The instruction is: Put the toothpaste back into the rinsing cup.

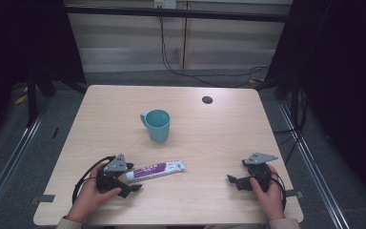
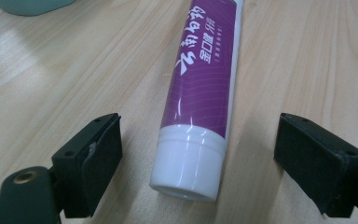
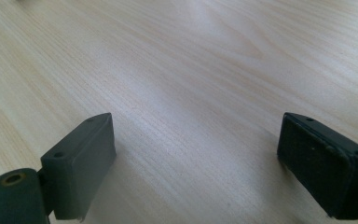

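Left gripper view: left hand-held gripper (image 2: 198, 154) gapes wide around the toothpaste tube's (image 2: 200, 88) cap, untouched; right hand-held gripper (image 3: 196, 158) wide, empty.

The table (image 1: 209, 138) lies bare between the two grippers; the right gripper (image 1: 236, 181), jaws wide, has clear wood ahead toward 9 o'clock. The left gripper (image 2: 198, 154) straddles the cap end of the toothpaste tube (image 2: 200, 79) with a gap at each pad; the tube blocks its 2 o'clock path; the teal mug (image 1: 157, 125) stands at 12 o'clock of the tube, well apart.
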